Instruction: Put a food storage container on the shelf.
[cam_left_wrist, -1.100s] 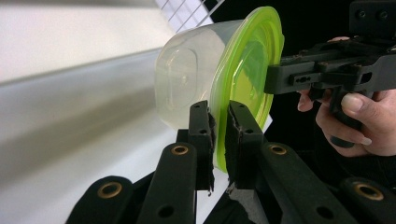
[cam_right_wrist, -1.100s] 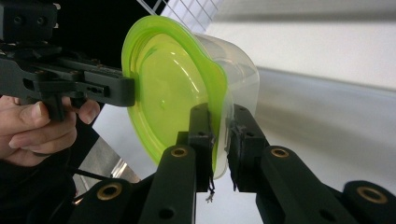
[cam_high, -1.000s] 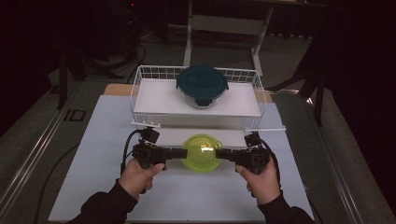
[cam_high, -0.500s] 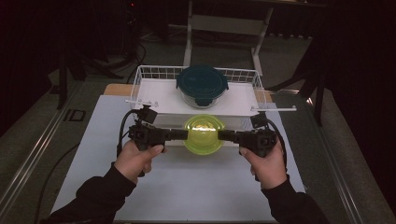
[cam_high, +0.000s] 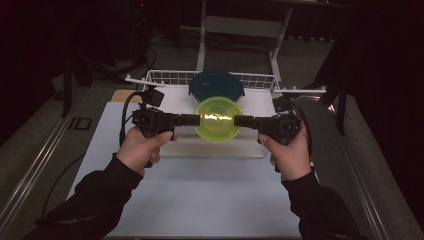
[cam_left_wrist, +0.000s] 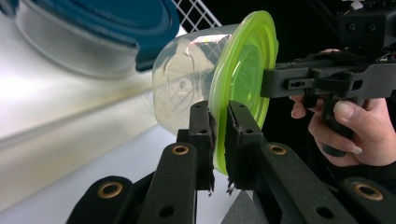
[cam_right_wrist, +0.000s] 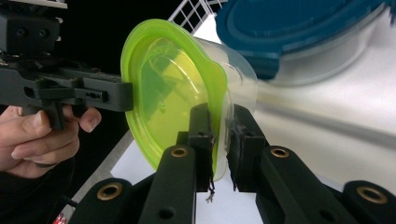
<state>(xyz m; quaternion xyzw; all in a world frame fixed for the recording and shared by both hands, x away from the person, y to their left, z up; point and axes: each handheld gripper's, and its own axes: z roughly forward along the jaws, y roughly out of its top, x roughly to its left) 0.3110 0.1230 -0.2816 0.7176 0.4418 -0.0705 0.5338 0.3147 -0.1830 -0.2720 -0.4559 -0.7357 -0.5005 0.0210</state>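
A clear round container (cam_high: 218, 119) with a yellow-green lid hangs in the air just in front of the wire basket. My left gripper (cam_high: 197, 119) is shut on its left rim and my right gripper (cam_high: 237, 120) on its right rim. In the left gripper view the jaws pinch the lid's edge (cam_left_wrist: 245, 60), with the clear tub (cam_left_wrist: 187, 79) on the left; the left gripper (cam_left_wrist: 219, 119) faces the right gripper (cam_left_wrist: 268, 83) across the lid. In the right gripper view the right gripper (cam_right_wrist: 219, 121) clamps the lid's rim (cam_right_wrist: 163, 88), opposite the left gripper (cam_right_wrist: 126, 97).
A larger container with a dark blue lid (cam_high: 216, 85) sits inside the white wire basket (cam_high: 165, 77) at the back of the table. A white mat (cam_high: 200, 190) covers the table in front of the basket. Metal rails run along both table sides.
Both hands have risen together, carrying the green-lidded container up from the mat and toward the basket. The grip on both rims is unchanged.
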